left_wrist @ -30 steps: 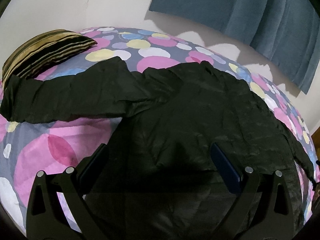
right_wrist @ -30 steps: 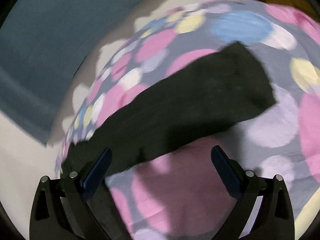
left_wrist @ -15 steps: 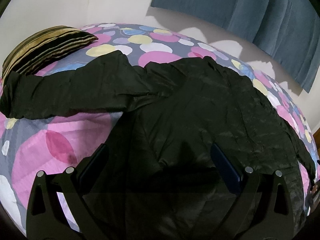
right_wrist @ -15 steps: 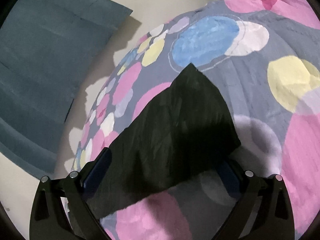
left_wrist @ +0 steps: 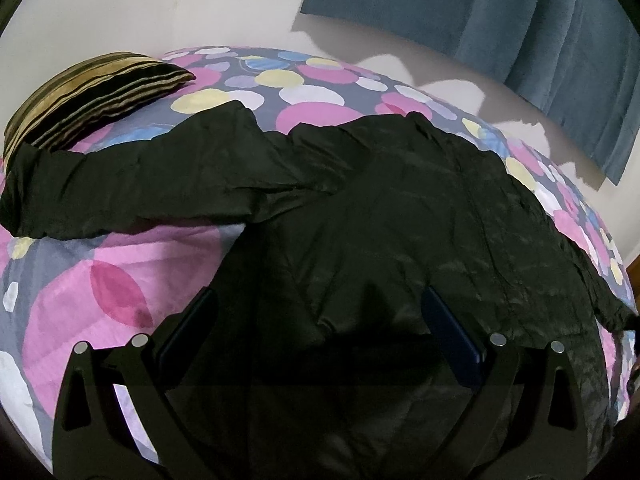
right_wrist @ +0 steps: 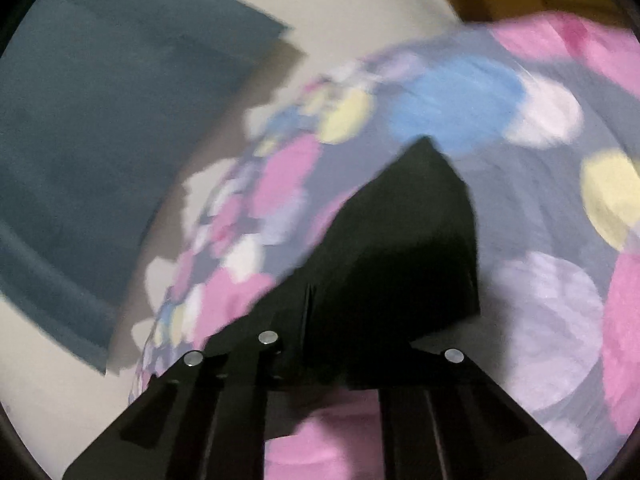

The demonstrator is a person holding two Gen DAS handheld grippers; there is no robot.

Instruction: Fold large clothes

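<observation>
Black crinkly thin-fabric jacket (left_wrist: 400,220) looks light, limp, slick. My right gripper (right_wrist: 308,320) has just closed, clamped on sleeve end (right_wrist: 408,248); left gripper (left_wrist: 320,332) spread wide, nothing pinched.

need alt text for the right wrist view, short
The right gripper, jaws just closed, is shut on the cuff end of a black jacket sleeve above a bedspread with coloured circles. A teal curtain hangs on the pale wall behind; the picture is motion-blurred.

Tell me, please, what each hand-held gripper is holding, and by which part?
The right hand-held gripper pinches the black jacket at its sleeve end; the left holds nothing.
</observation>
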